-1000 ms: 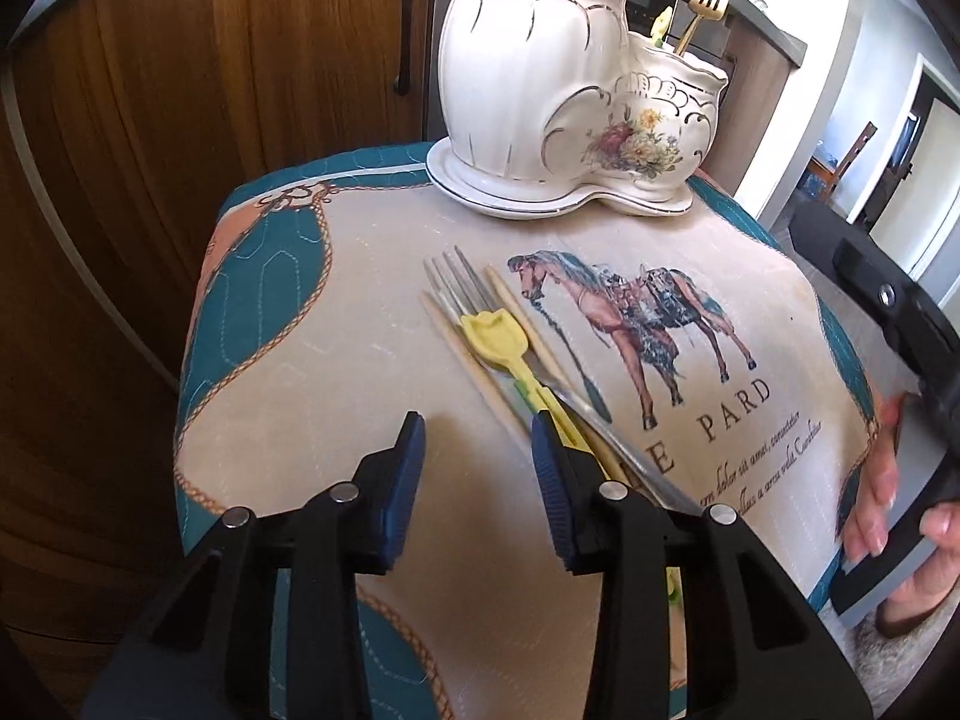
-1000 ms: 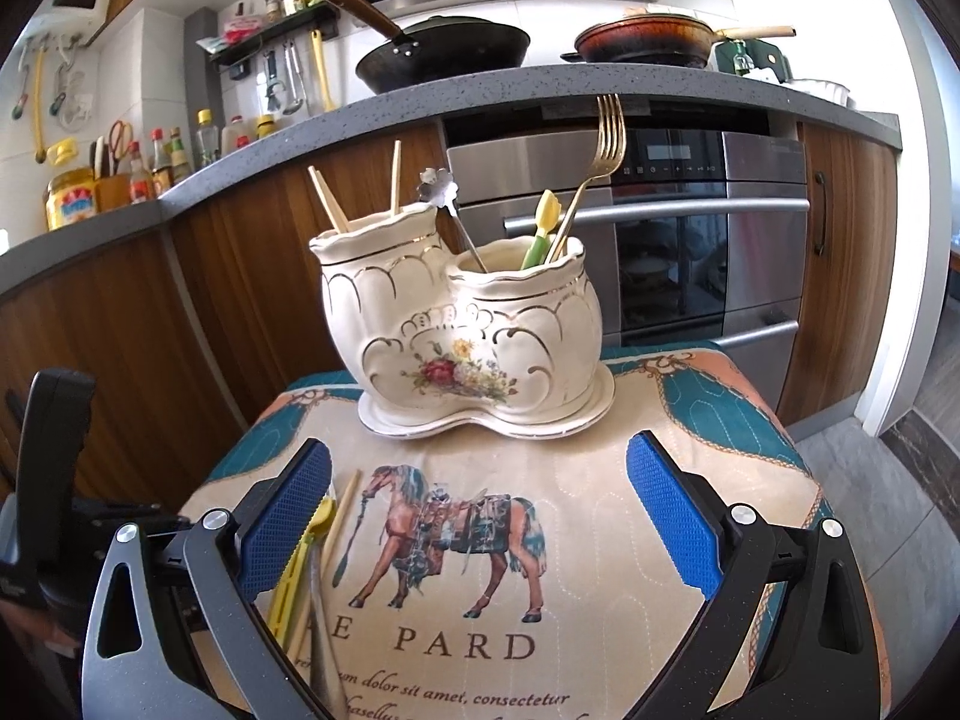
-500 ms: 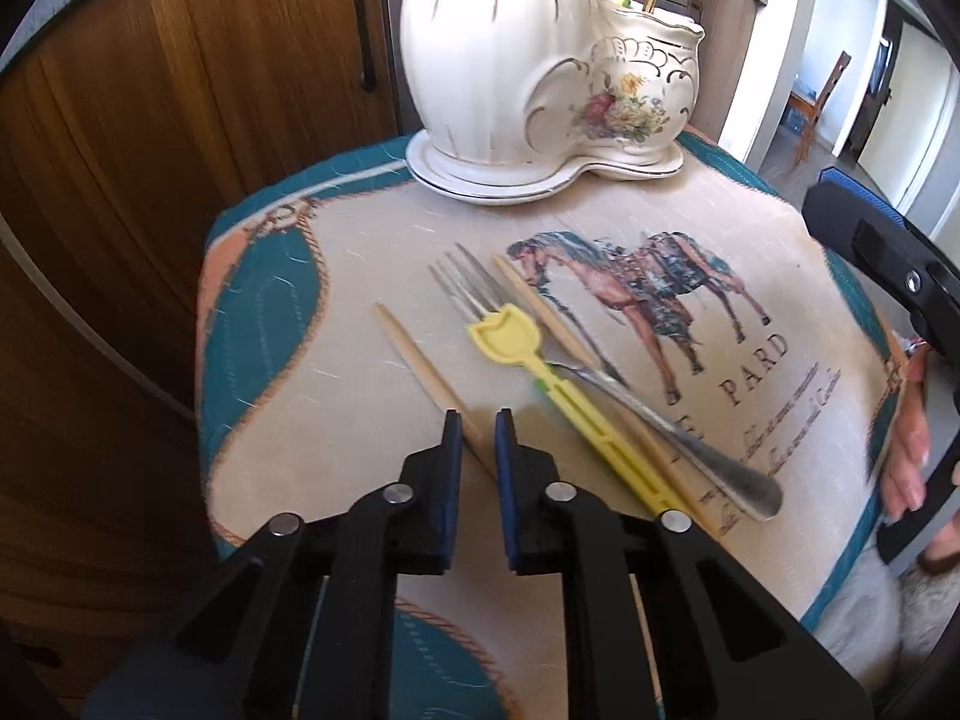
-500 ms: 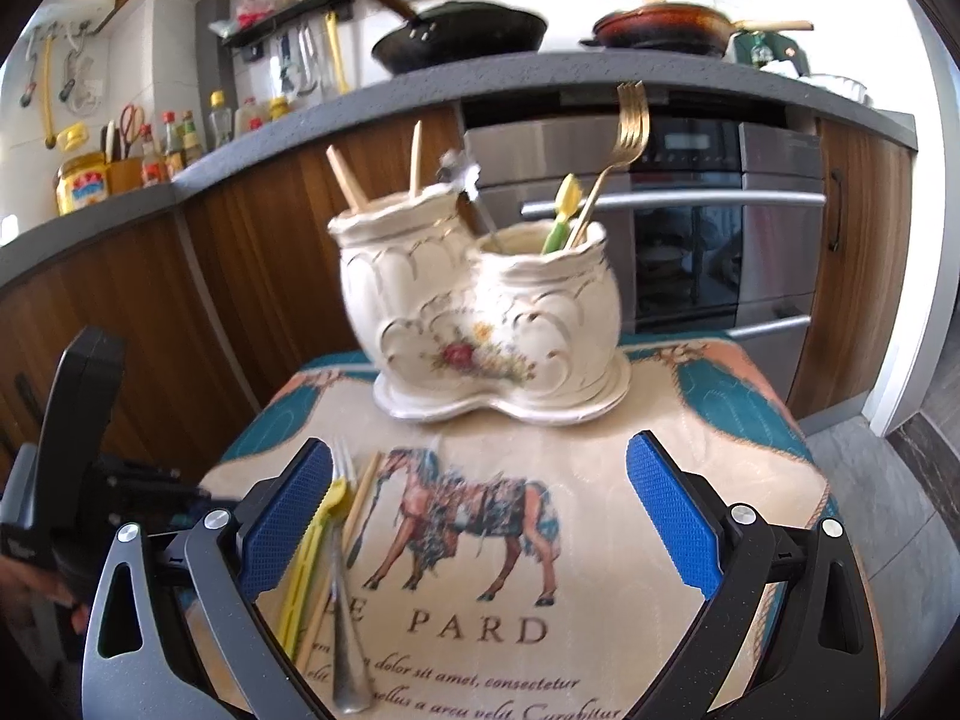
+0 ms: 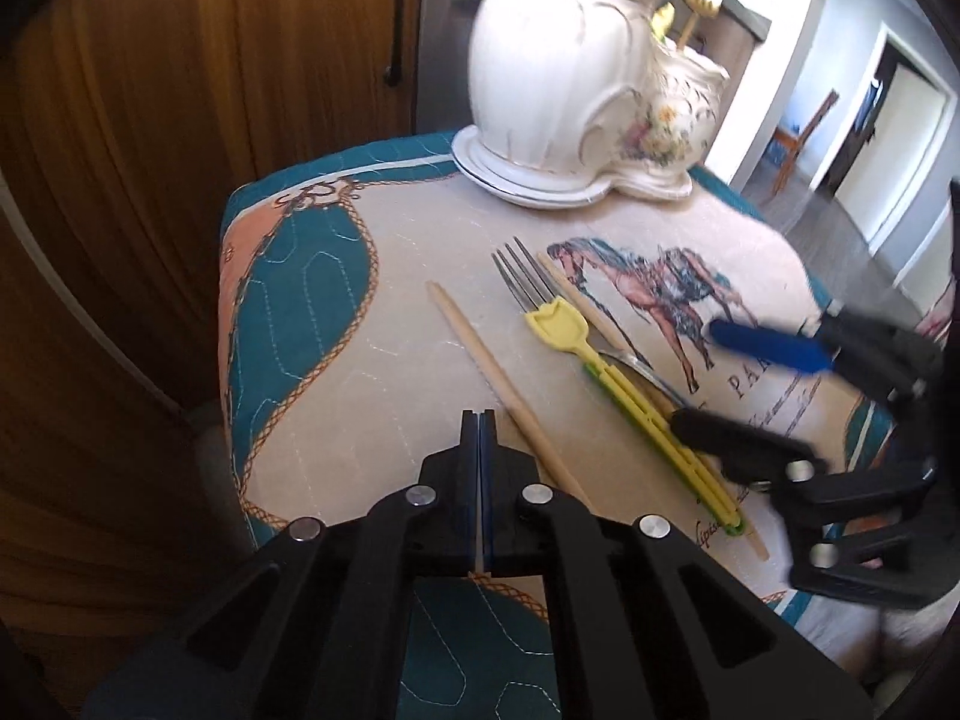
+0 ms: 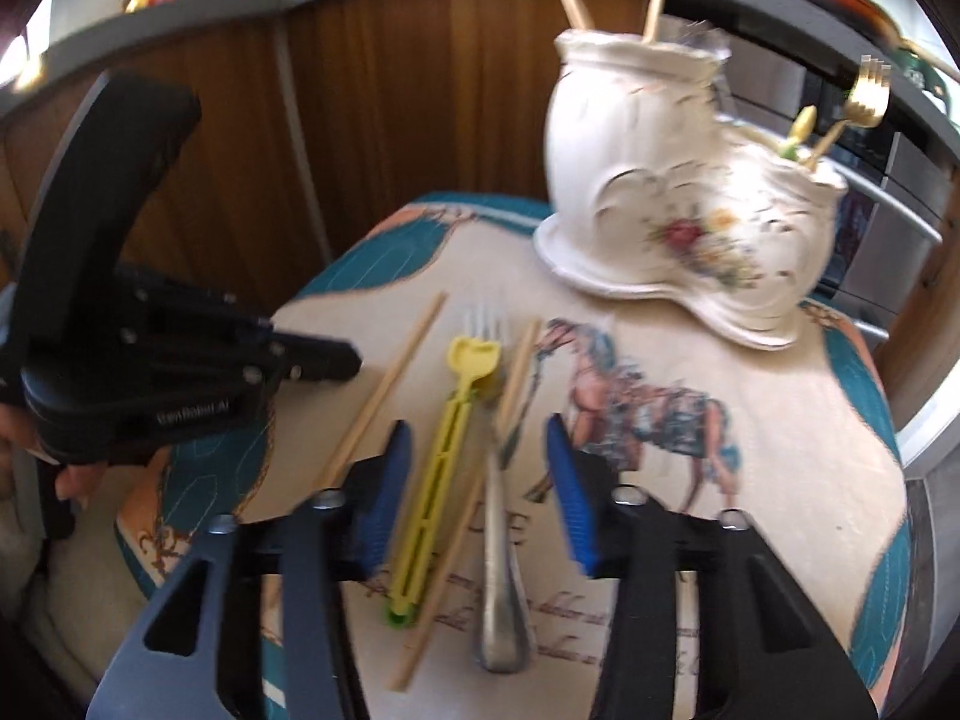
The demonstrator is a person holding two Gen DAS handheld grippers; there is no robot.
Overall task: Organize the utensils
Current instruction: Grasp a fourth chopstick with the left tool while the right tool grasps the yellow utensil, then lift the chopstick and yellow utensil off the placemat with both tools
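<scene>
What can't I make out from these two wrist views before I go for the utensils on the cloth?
- Silver fork: in the left wrist view the yellow utensil and the right gripper cover most of its handle.
- Ceramic holder: motion blur in both views; what its compartments contain below the rim is hidden.
- Loose chopstick: its near end passes behind the left gripper.
- Printed lettering on the cloth: too blurred to read.

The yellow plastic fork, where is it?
The yellow plastic fork lies on the horse-print cloth, between the lone wooden chopstick and the silver metal fork.
</scene>
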